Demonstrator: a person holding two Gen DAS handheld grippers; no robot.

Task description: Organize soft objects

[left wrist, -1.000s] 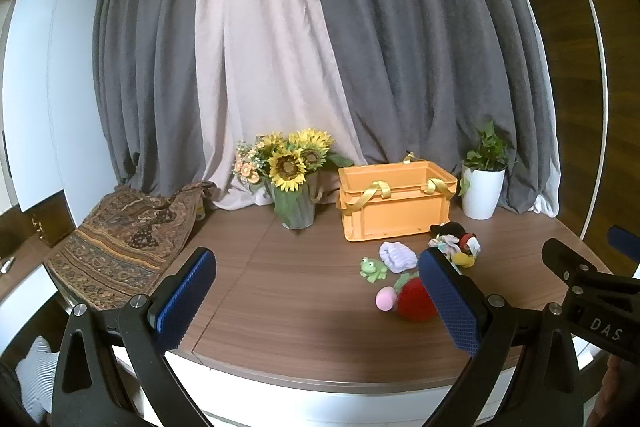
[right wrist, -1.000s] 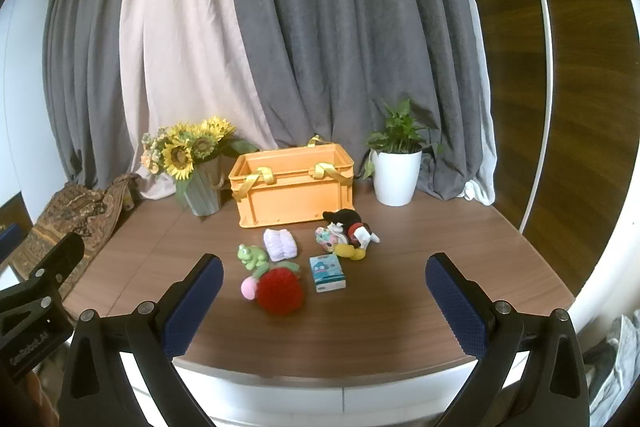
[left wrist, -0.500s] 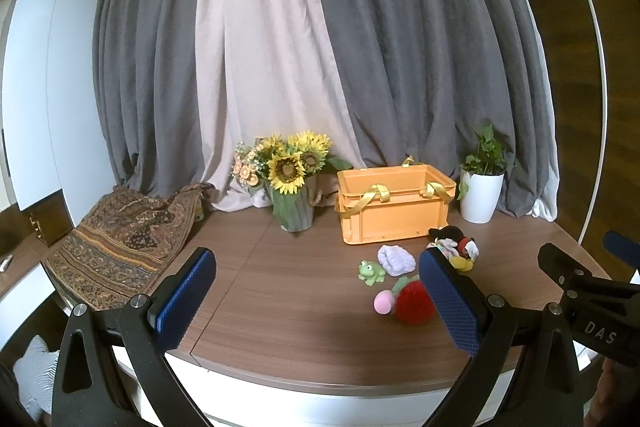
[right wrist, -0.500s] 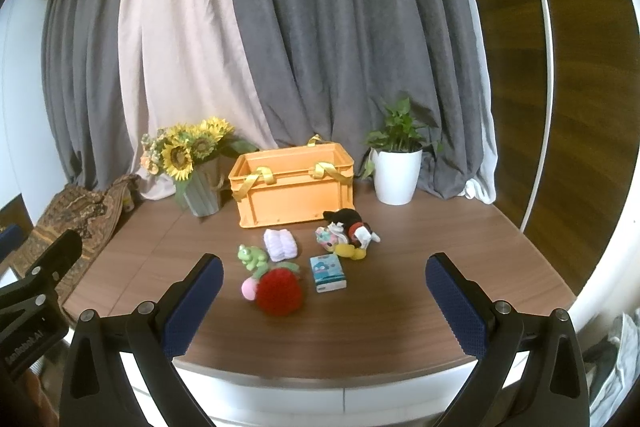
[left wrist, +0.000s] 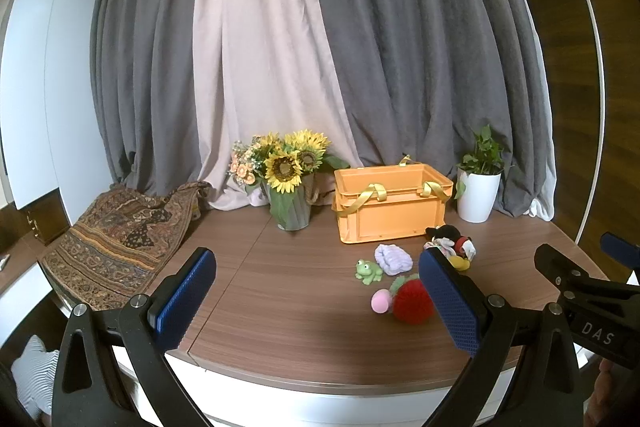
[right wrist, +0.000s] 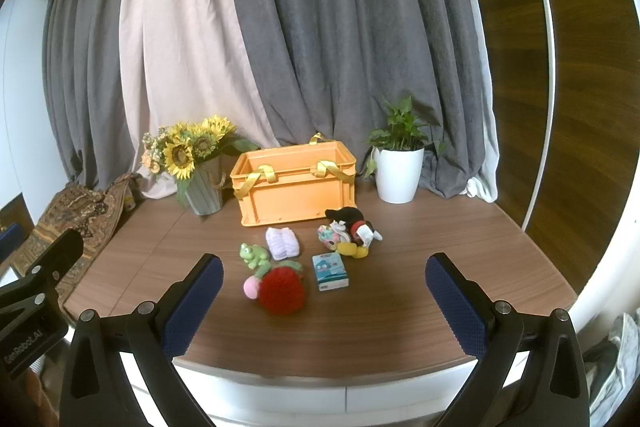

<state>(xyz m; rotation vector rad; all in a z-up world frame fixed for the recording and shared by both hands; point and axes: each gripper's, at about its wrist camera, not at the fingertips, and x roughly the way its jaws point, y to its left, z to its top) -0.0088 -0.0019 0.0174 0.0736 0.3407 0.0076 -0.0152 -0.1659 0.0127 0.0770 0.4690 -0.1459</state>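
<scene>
The wooden table (right wrist: 420, 267) spreads ahead of both tools, backed by grey and pale curtains (right wrist: 320, 47). Beyond the left gripper (left wrist: 316, 299), off to its left side, a patterned cloth (left wrist: 116, 243) drapes over the table edge. Straight ahead of the right gripper (right wrist: 324, 303), at the far side of the table, stands the orange crate (right wrist: 296, 187) with yellow ribbon handles; a vase of sunflowers (right wrist: 188, 163) is to its left and a white potted plant (right wrist: 400, 163) to its right.

The soft things lie between the crate and the right gripper, all outside the crate: a red knitted strawberry (right wrist: 280, 289) nearest its fingers, a black-and-red mouse plush (right wrist: 356, 227) farther off to the right, a lilac knitted piece (right wrist: 282, 243) just before the crate, a blue tissue pack (right wrist: 330, 271) beside the strawberry, and a small green frog (right wrist: 252, 255) to the left.

Both grippers are spread wide and hold nothing, poised short of the table's near edge.
</scene>
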